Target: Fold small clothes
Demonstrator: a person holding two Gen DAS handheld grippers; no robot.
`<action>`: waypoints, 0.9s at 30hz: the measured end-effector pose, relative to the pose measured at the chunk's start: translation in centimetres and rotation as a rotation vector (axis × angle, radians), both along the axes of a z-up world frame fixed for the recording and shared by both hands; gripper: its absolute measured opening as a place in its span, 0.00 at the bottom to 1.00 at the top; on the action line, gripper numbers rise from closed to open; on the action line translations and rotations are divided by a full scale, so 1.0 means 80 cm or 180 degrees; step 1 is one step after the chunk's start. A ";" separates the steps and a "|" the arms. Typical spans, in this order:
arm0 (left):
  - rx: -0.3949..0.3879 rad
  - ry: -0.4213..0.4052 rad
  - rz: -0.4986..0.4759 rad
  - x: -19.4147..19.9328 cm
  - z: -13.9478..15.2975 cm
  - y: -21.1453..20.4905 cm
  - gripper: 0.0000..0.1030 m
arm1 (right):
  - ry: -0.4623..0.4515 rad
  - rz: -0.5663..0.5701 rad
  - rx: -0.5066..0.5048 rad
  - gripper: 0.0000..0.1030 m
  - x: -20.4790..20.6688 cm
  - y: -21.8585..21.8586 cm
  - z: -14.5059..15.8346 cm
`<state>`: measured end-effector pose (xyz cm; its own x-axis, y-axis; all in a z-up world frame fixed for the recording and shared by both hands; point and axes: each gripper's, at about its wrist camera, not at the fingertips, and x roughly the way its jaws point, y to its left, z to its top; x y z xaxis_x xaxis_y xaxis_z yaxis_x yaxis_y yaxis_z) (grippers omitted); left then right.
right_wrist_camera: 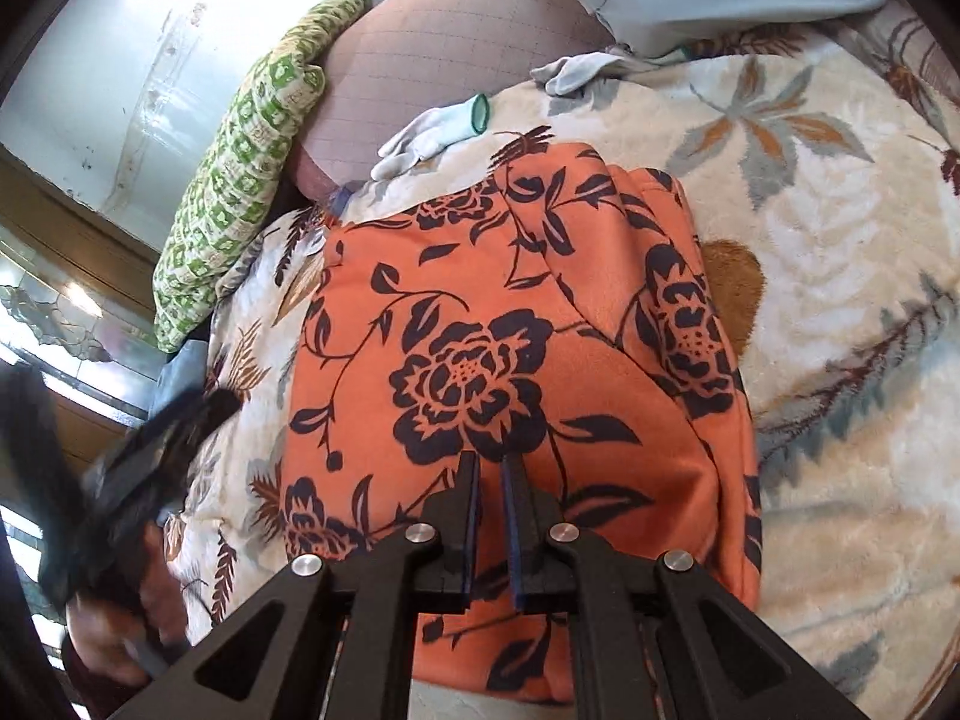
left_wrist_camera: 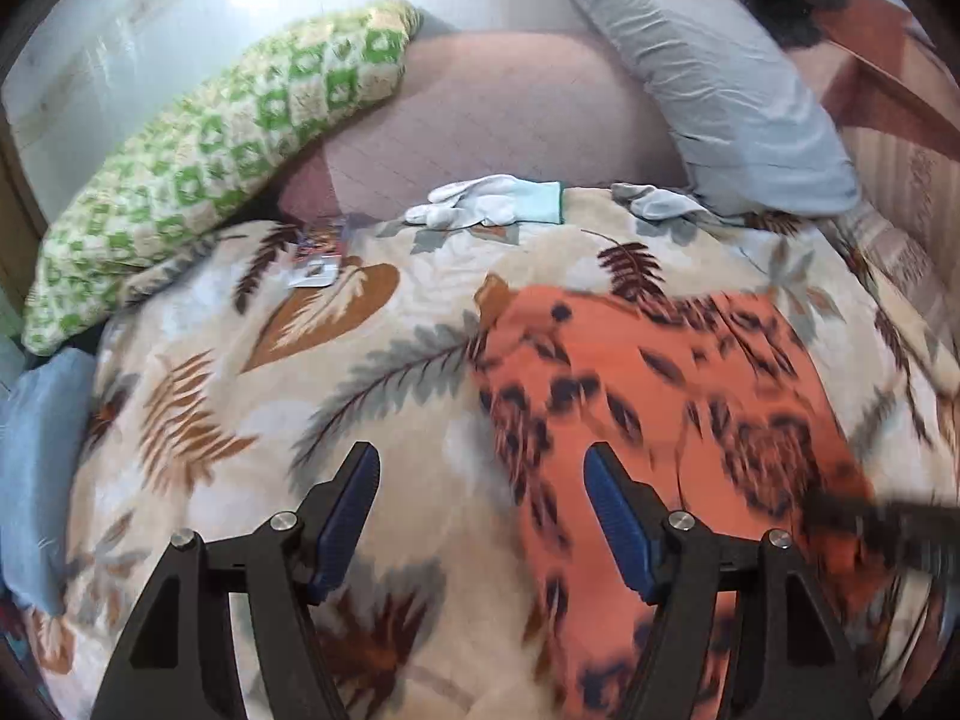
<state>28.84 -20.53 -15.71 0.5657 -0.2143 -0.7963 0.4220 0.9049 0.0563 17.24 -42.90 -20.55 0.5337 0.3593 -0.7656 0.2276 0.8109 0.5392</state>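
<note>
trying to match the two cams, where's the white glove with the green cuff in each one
Left wrist view: the glove lies upper centre, at the far edge of the blanket, cuff to the right.
Right wrist view: the glove lies upper centre-left, just beyond the top edge of the orange cloth, cuff to the upper right.
Shared landmark: the green pillow, left of the glove in both.

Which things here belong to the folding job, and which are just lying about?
Job:
- orange floral garment
- right gripper, shut
- left gripper, open, nothing between its fingers

Lying about:
- white glove
- grey glove
- green checked pillow
- grey pillow
- leaf-print blanket under the garment
</note>
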 end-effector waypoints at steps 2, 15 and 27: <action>-0.0024 0.0066 0.0023 0.023 -0.005 -0.014 0.69 | -0.0005 -0.0006 0.0025 0.10 0.005 0.001 -0.003; 0.0476 -0.0088 0.0038 0.017 -0.056 -0.043 0.71 | 0.0085 -0.0006 0.0247 0.10 0.015 -0.011 -0.021; -0.0194 0.0149 0.0073 -0.117 -0.046 0.050 0.84 | 0.0137 0.0035 -0.0058 0.10 -0.009 0.019 -0.017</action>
<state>19.47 -16.55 -19.40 0.5334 -0.2505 -0.8079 0.4018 0.9155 -0.0185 16.52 -41.35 -21.89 0.4962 0.3508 -0.7942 0.2413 0.8230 0.5143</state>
